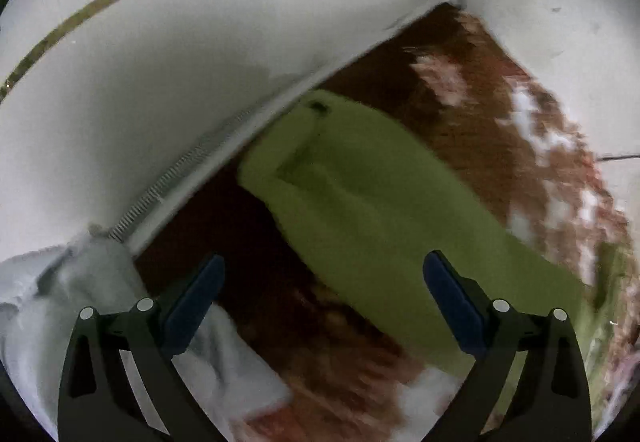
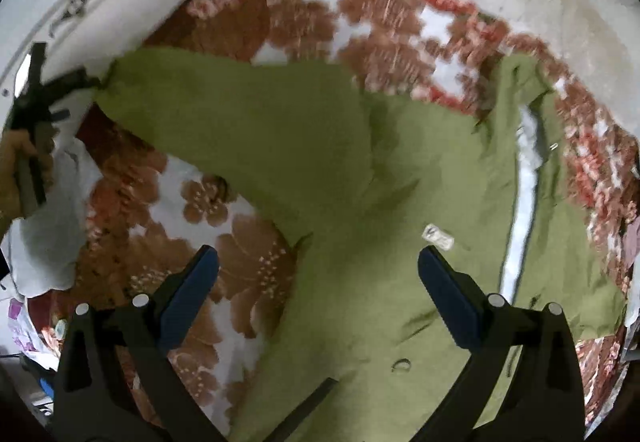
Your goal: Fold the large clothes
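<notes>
An olive green jacket lies spread on a brown and white floral bedspread. Its open front shows a pale lining strip and a small white label. One sleeve stretches out toward the wall, and its cuff lies near the bed's edge. My left gripper hovers open over the near part of that sleeve, holding nothing. My right gripper is open above the jacket's body beside the armpit, also empty. The views are motion-blurred.
A white wall or panel runs along the bed's far edge. A pale grey-white cloth lies bunched at the left of the bed. In the right wrist view a hand holds the other gripper's body at far left.
</notes>
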Demonstrator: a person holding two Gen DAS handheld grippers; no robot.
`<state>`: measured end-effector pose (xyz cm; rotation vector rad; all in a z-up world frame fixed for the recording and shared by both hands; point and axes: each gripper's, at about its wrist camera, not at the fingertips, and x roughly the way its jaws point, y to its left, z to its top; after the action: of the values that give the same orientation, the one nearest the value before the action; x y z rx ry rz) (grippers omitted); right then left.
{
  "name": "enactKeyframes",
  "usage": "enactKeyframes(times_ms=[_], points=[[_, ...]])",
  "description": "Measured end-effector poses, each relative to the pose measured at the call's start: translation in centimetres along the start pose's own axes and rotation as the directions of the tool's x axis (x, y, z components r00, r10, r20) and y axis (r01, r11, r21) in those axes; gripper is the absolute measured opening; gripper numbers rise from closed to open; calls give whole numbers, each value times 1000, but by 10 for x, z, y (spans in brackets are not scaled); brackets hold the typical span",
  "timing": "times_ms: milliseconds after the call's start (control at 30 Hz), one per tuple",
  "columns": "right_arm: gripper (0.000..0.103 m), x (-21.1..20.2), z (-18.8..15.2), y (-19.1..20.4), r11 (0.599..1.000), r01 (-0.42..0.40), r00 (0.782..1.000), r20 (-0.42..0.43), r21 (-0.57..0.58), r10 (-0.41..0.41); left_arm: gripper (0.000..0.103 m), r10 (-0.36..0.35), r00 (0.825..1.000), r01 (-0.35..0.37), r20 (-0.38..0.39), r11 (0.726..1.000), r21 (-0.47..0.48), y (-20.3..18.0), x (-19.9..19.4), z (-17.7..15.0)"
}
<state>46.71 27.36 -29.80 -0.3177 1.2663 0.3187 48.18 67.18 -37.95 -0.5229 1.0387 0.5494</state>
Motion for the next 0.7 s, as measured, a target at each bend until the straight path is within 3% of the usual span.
enactKeyframes(times_ms=[133,267,333,533,600,667,700], points=[[98,47,11,5,999,26,999,-41,-26,-27,93,47,999,-47,-5,999,15,14,26,9],[98,77,20,10,999,25,999,-45,-24,-26,92,-46,998,43,-51,998,-52,32,51,18],[98,94,25,12,999,31,998,-58,-23,-33,86,-93,994,88,-59,993,-82,36,62,22],[98,117,34,25,998,42,996,-80,-43,-45,75,-157,987,147,-46,975,-165,49,85,32],[98,123,33,32,996,41,995,-82,-80,-48,64,-157,987,148,-43,976,-160,48,90,34],[98,129,31,38,993,46,994,-90,-108,-56,34,-154,987,147,-38,979,-142,46,92,36],[98,133,29,40,992,47,993,-98,-117,-59,26,-161,986,156,-35,979,-131,45,89,37]])
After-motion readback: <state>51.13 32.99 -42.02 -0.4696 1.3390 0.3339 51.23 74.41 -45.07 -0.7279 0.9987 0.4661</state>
